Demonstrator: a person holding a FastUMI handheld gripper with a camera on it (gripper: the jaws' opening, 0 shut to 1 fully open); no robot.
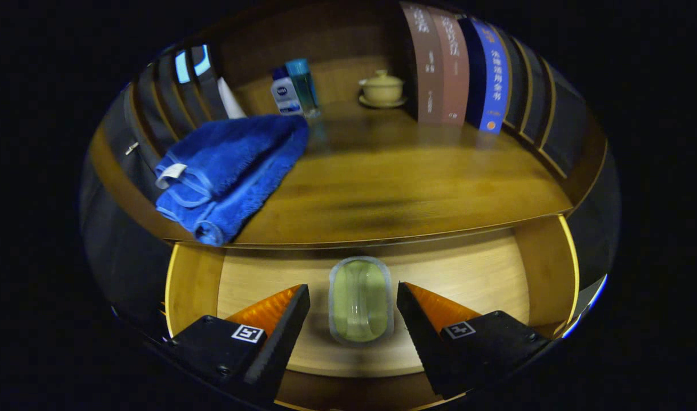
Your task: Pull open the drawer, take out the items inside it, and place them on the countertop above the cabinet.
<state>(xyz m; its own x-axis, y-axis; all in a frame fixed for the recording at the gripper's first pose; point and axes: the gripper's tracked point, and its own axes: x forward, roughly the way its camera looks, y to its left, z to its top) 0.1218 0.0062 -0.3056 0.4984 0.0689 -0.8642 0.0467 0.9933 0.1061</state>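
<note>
Drawer is pulled open under the countertop. Gripper hangs over it, fingers spread wide, gripping nothing. Green oval container with a clear rim lies on the drawer floor between the fingers, touching neither. Beyond, blue towel sits folded on the countertop's left part. Further back: two small bottles, lidded cup on saucer, upright books at right.
</note>
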